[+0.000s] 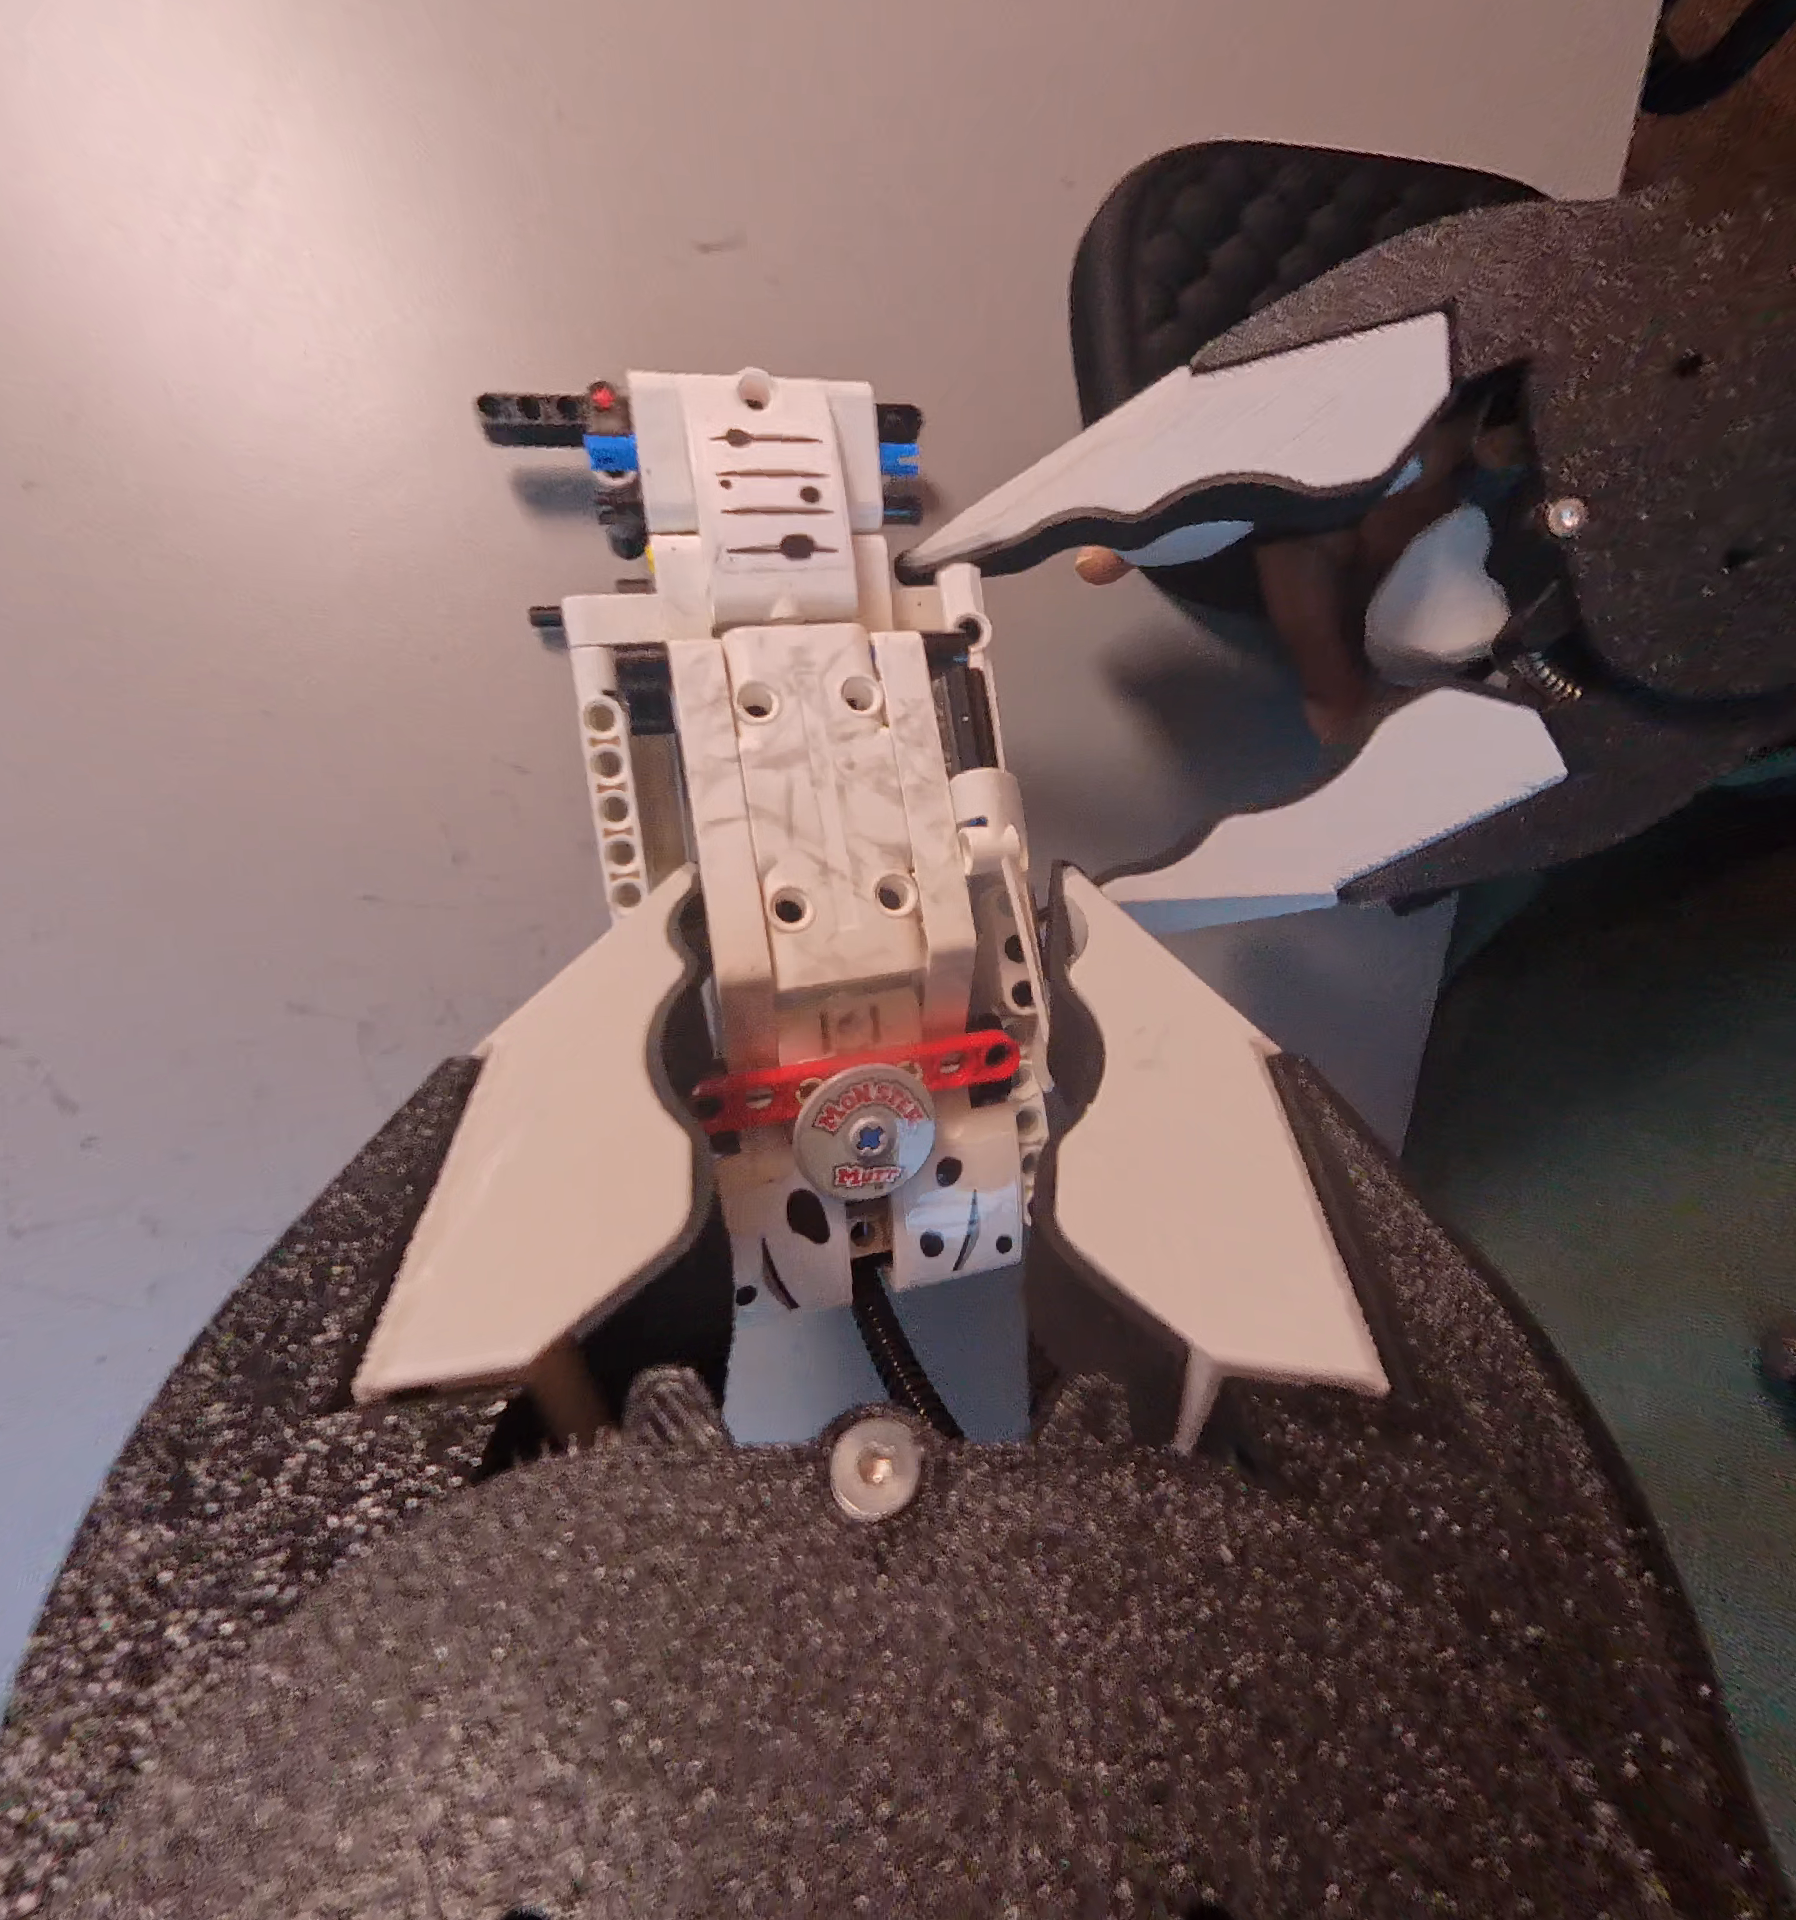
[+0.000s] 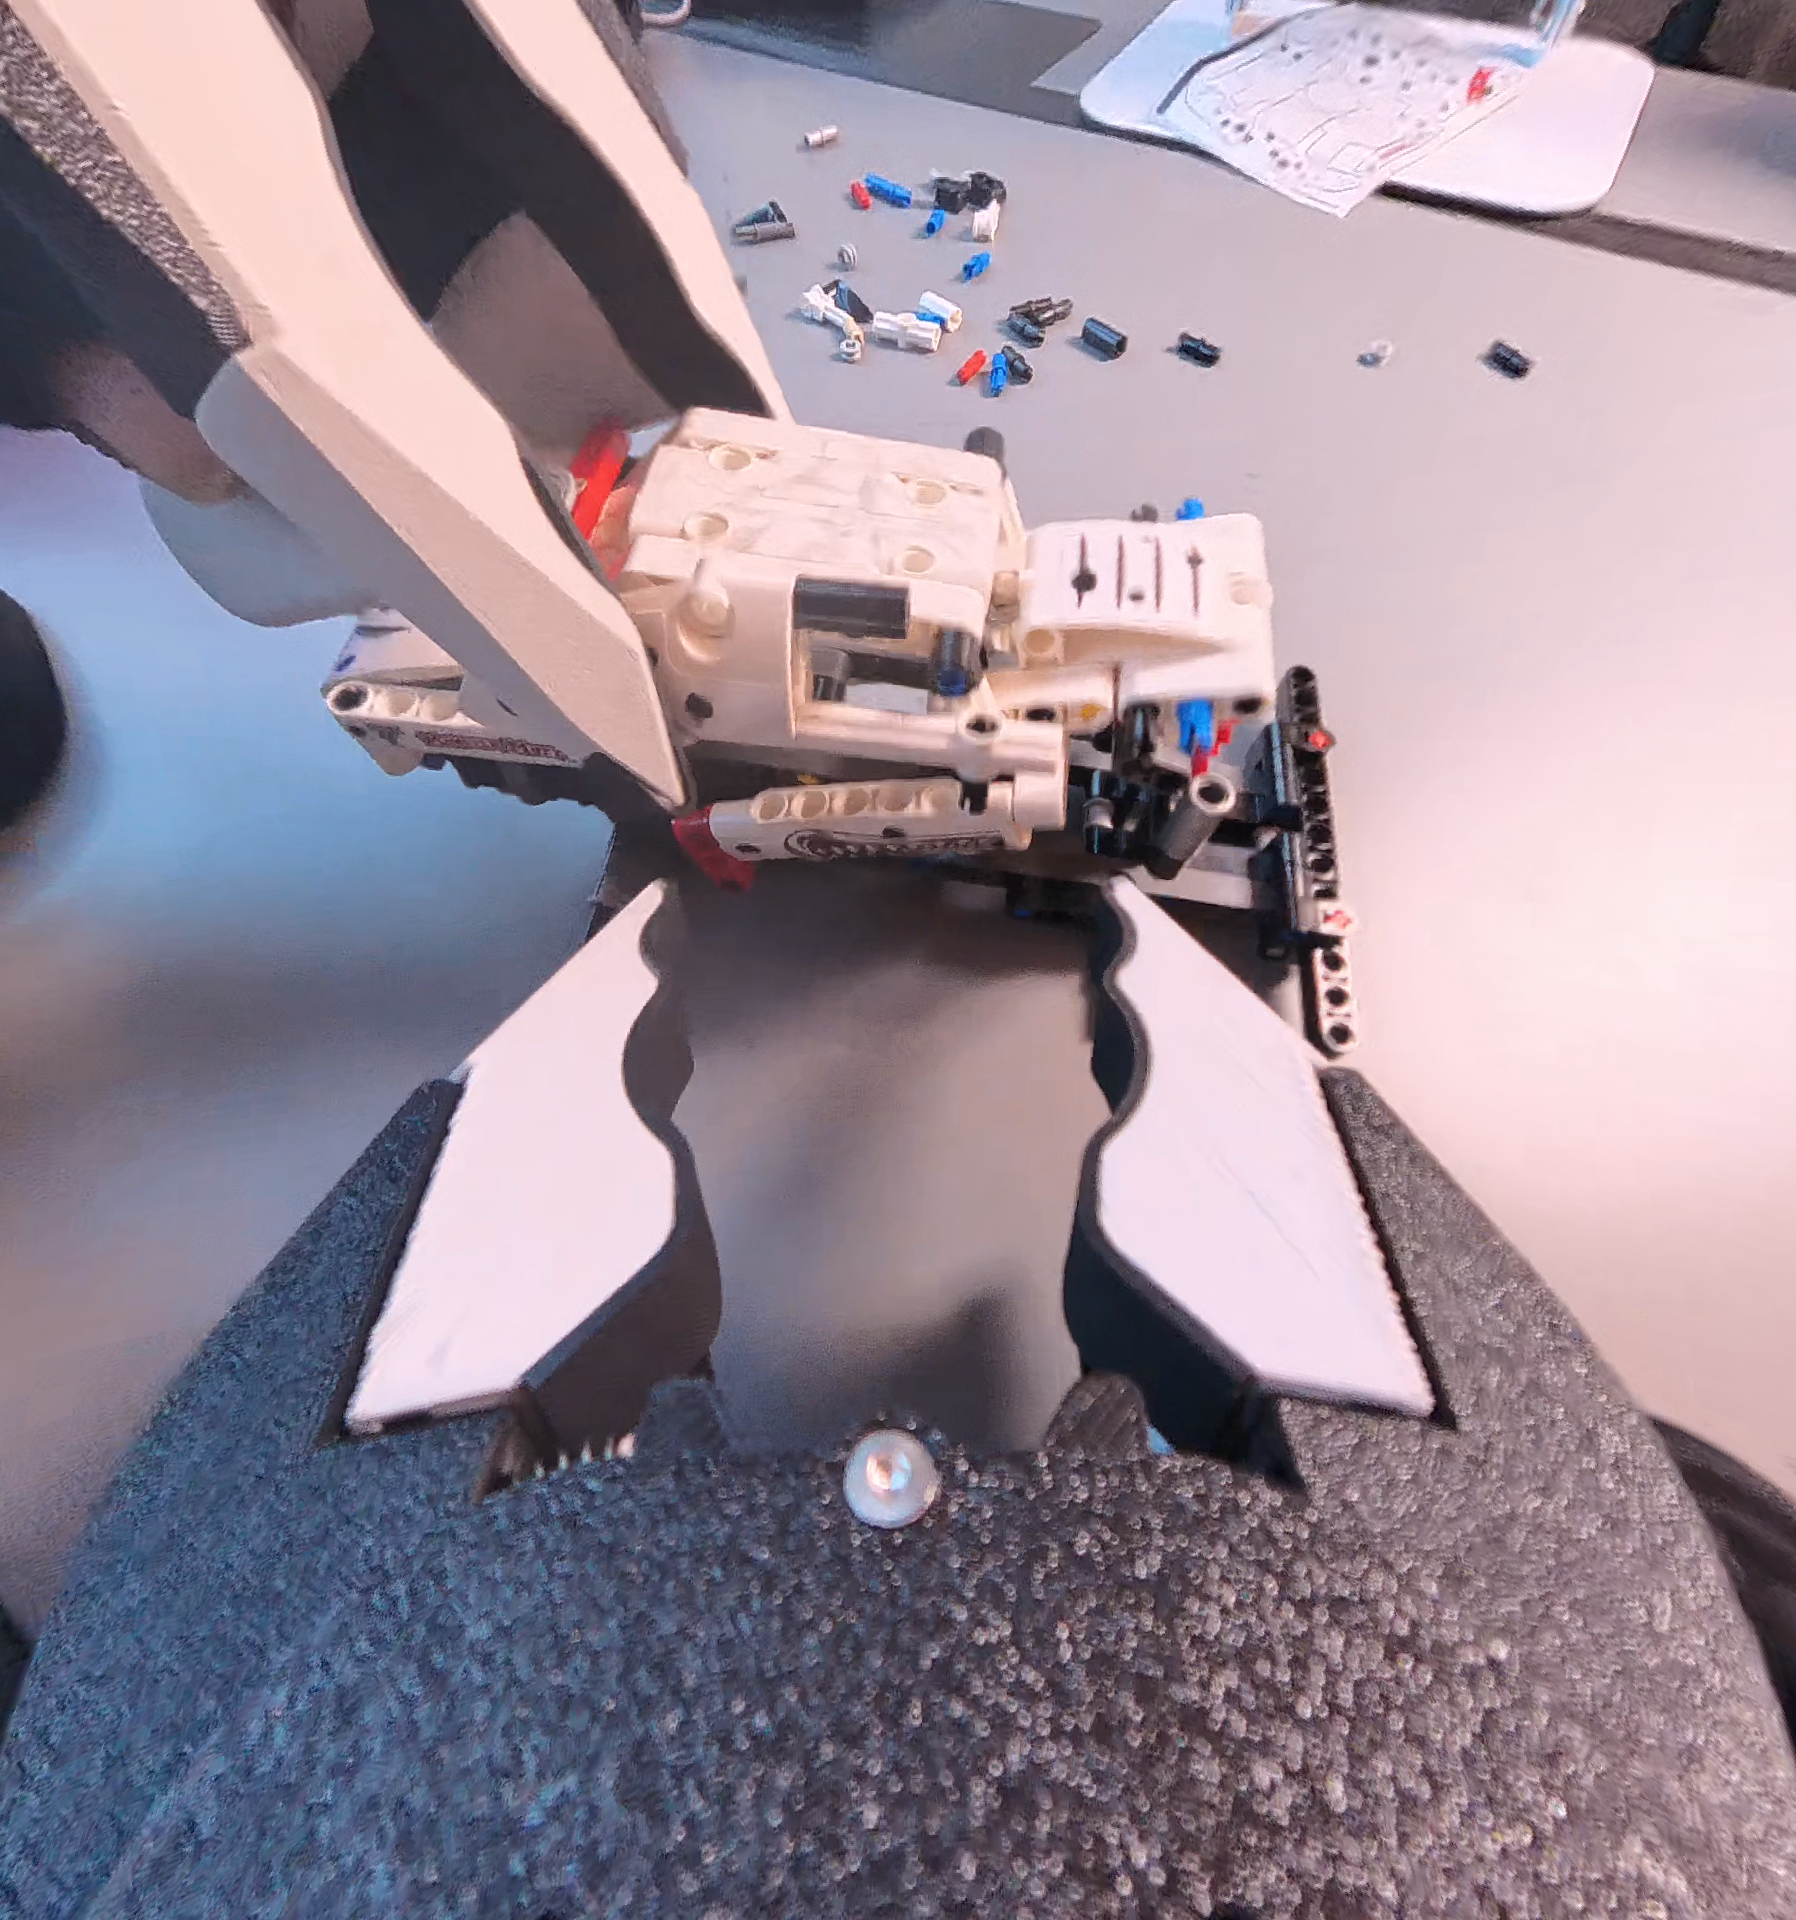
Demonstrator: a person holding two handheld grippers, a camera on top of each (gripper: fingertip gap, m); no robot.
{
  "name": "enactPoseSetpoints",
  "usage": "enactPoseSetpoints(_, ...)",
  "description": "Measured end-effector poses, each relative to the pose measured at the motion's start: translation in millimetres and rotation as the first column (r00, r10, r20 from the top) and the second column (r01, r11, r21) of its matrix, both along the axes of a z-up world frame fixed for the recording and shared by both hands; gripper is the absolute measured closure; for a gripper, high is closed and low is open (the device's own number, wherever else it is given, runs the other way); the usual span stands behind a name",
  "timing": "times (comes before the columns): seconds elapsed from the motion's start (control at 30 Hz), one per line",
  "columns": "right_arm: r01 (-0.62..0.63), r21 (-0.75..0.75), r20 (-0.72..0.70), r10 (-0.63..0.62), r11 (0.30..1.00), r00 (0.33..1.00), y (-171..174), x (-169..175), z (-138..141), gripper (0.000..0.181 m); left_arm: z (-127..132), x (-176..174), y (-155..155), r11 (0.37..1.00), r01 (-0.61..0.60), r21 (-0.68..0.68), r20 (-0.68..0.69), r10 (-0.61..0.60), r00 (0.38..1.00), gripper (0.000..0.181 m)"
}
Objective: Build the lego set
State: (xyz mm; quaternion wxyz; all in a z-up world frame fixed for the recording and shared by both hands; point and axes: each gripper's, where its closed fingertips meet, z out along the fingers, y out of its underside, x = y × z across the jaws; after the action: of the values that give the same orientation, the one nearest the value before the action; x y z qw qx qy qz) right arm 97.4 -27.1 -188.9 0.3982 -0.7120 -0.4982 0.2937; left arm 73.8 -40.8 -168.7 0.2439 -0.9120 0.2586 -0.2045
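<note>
Where gripped, lego model [image 1: 821, 790] lengthwise, pointing away

A round grey badge [image 1: 866, 1141] on the white lego model [image 1: 821, 790] and its side stickers [image 2: 878, 842] bear lettering.

The left wrist view looks forward and down along its own tongs [image 1: 868, 935], very close to the lego model [image 1: 821, 790], which fills the middle of the picture lengthwise over the grey counter [image 1: 250, 520]. The right tongs [image 1: 1008, 717] enter from the right edge. The right wrist view sits a little farther back, facing the same model [image 2: 873, 644] from its side, with the left tongs [image 2: 665, 623] reaching in from the upper left and loose pieces [image 2: 935, 281] beyond. Both views share the model and the counter [image 2: 1548, 623] around it.
</note>
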Motion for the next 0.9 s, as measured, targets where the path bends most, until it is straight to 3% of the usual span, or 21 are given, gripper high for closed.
enactPoseSetpoints(0.23, 0.005, 0.129, 0.058, -0.013, 0.992, 0.998, 7.2, -14.4, -2.2, 0.093, 1.4, -6.9, 1.0, 1.000, 0.002, -0.022, 0.037, -0.001, 0.999, 0.118)
enactPoseSetpoints(0.4, 0.026, 0.258, 0.100, -0.054, 0.966, 0.994, 13.8, -24.1, -1.4, 0.094, 6.7, -9.5, 2.1, 0.998, -0.015, -0.054, 0.145, 0.022, 0.989, 0.122)
enactPoseSetpoints(0.63, -0.006, 0.369, 0.129, -0.045, 0.929, 0.991, 14.7, -41.3, 0.3, 0.098, 9.0, -22.7, 0.7, 0.999, -0.029, -0.027, 0.184, 0.033, 0.982, 0.122)
enactPoseSetpoints(0.73, -0.013, 0.344, 0.092, -0.019, 0.939, 0.996, 11.7, -46.9, 3.8, 0.098, 10.4, -27.8, -1.8, 0.999, -0.031, -0.024, 0.207, 0.035, 0.978, 0.122)
enactPoseSetpoints(0.9, -0.017, 0.099, -0.035, 0.021, 0.995, 0.999, 8.0, -52.6, 10.2, 0.099, 11.5, -32.2, -3.6, 0.999, -0.049, -0.010, 0.221, 0.050, 0.974, 0.122)
